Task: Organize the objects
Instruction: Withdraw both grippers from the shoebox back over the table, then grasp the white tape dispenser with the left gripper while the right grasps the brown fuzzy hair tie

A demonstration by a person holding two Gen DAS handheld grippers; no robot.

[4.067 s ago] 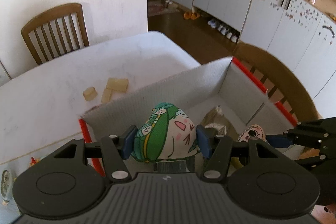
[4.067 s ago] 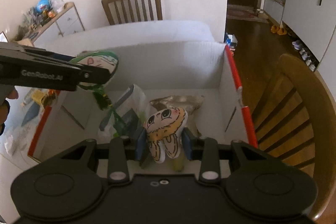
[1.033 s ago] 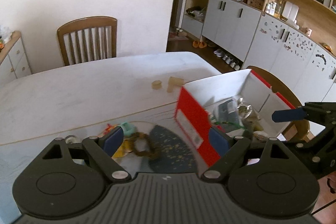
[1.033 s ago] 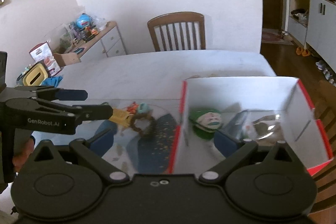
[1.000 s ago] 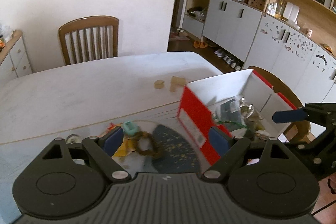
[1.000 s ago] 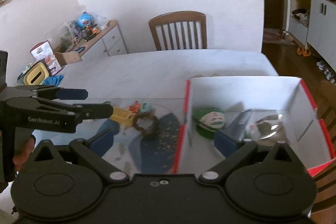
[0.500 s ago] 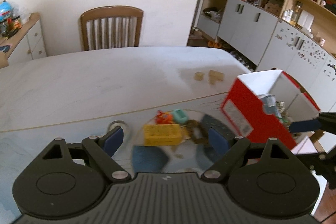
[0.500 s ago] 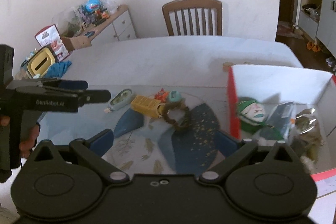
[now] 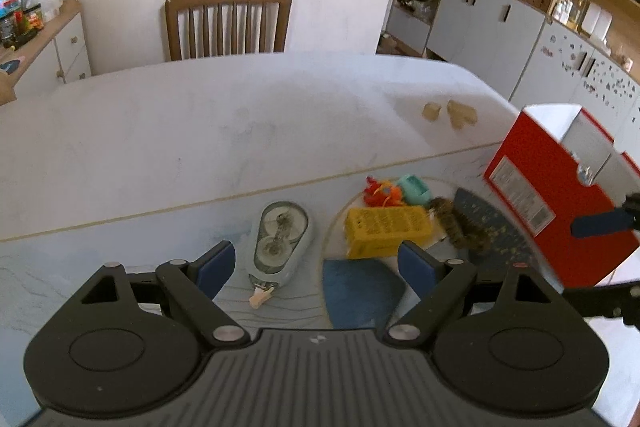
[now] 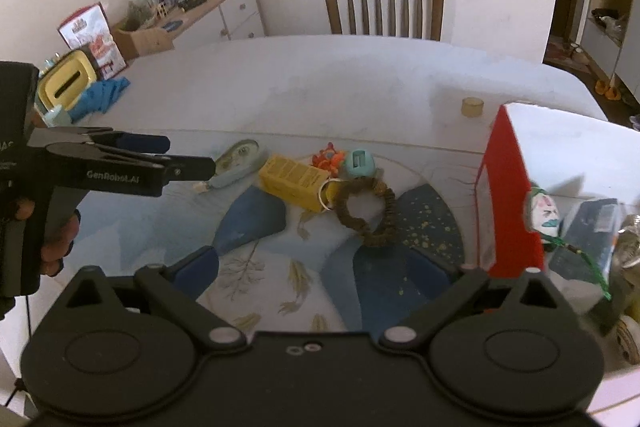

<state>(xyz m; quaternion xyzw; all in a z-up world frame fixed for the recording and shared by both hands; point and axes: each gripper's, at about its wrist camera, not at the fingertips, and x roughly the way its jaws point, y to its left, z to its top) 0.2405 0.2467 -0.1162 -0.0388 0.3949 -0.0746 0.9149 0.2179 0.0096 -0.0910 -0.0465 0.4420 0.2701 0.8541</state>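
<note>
Both plush toys that were clamped in the jaws four seconds ago now lie inside the red-sided box (image 10: 508, 187), and both tools have drawn back over the worktop (image 9: 200, 131). From the left wrist view, the left hand-held gripper (image 9: 316, 269) stands wide open and holds nothing, its blue pads spread either side of a grey correction-tape dispenser (image 9: 280, 243) that lies just ahead between them, nearer the left pad. To the right of the dispenser sits a yellow box (image 9: 386, 231), with an orange toy (image 9: 380, 191) and a teal piece (image 9: 414, 187) just beyond it and a brown braided ring (image 9: 460, 231) touching its right end. The red-sided box (image 9: 552, 207) stands at the far right, well apart from the left tool's pads. From the right wrist view, the right hand-held gripper (image 10: 316, 273) is likewise fully open and empty, hovering above a patterned blue mat (image 10: 256, 219); the braided ring (image 10: 366, 213) lies ahead of it, between the pads' lines, and the yellow box (image 10: 292, 179) just left of the ring. The green-capped plush (image 10: 542, 209) rests inside the red-sided box, right of the right pad. The left tool (image 10: 184, 157) enters from the left of that view, its tip above the dispenser (image 10: 236, 163).
</note>
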